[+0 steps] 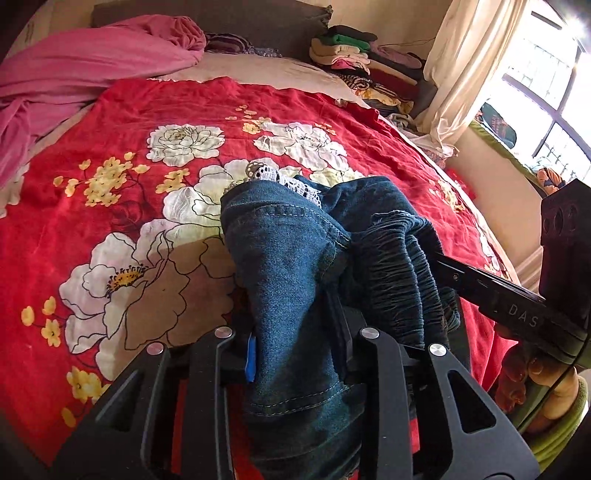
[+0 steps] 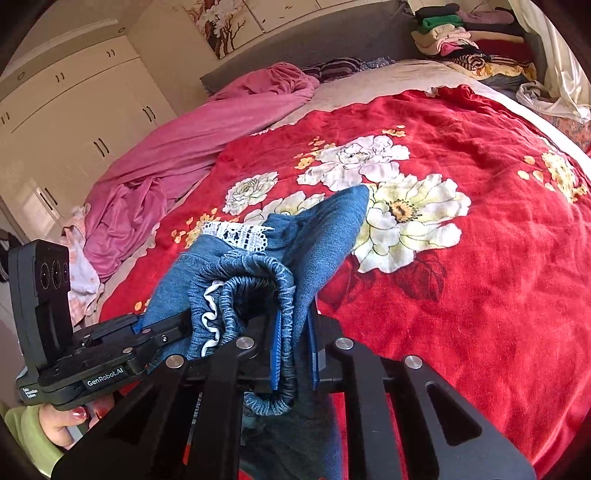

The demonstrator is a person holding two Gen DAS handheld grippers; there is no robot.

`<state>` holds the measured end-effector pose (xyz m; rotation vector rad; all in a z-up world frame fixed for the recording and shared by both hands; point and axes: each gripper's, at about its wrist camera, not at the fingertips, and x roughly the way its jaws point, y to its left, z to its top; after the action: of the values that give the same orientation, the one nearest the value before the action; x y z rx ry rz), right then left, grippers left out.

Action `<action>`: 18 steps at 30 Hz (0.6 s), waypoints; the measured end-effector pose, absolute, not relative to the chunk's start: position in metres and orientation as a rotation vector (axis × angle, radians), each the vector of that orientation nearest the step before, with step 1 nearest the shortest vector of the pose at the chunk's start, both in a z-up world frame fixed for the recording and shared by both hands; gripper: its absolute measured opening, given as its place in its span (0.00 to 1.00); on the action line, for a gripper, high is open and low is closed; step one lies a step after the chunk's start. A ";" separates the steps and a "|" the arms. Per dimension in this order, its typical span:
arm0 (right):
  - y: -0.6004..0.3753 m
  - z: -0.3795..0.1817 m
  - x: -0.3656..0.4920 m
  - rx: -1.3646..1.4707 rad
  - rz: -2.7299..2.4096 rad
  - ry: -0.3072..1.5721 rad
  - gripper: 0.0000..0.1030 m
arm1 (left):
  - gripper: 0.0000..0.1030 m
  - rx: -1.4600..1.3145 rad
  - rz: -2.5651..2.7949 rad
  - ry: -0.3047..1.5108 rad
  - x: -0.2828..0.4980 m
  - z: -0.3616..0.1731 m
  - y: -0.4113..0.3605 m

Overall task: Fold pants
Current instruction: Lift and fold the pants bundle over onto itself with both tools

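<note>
Now both tongs are clamped on the jeans (image 1: 291,266), which hang bunched between them above the bed (image 1: 110,122). In the left wrist view the left tongs (image 1: 291,354) are nearly closed, pinching a fold of denim that runs up from 6 o'clock toward the middle of the picture; a blue pad (image 1: 251,356) shows just beside the cloth at its 9 o'clock side. The right tongs (image 1: 443,271) reach in from 3 o'clock and disappear into the gathered waistband. A hand (image 1: 532,373) with painted nails holds that tool at 4 o'clock.

In the right wrist view the right tongs (image 2: 293,354) are all but shut on the elastic waistband (image 2: 258,273), the blue pads pressing the cloth from both sides. The left tongs (image 2: 162,328) come in from 9 o'clock and grip the denim there, carried by a hand (image 2: 66,421) in a green sleeve at 8 o'clock. White lace trim (image 2: 240,232) sticks up at the top of the bundle.

A red flowered cover (image 2: 461,288) lies under the jeans. A pink sheet (image 2: 207,129) lies crumpled at 10 o'clock, and folded clothes (image 2: 454,33) are stacked at 1 o'clock.
</note>
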<state>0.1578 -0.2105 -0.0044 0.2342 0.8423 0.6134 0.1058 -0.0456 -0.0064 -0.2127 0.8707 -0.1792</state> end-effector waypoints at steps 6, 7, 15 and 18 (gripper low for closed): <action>-0.197 0.009 0.181 0.213 0.618 0.820 0.10 | 0.21 -0.190 -0.165 0.842 0.129 0.011 -0.041; -0.195 0.011 0.186 0.208 0.619 0.815 0.10 | 0.21 -0.185 -0.162 0.836 0.133 0.014 -0.041; -0.182 0.021 0.230 0.162 0.614 0.816 0.10 | 0.21 -0.169 -0.137 0.811 0.178 0.026 -0.033; -0.178 0.020 0.246 0.152 0.606 0.816 0.10 | 0.21 -0.168 -0.131 0.811 0.193 0.027 -0.031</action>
<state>0.2458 -0.1784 0.0205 0.1516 0.8165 0.6060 0.1934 -0.0310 0.0269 -0.1675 0.8110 -0.1312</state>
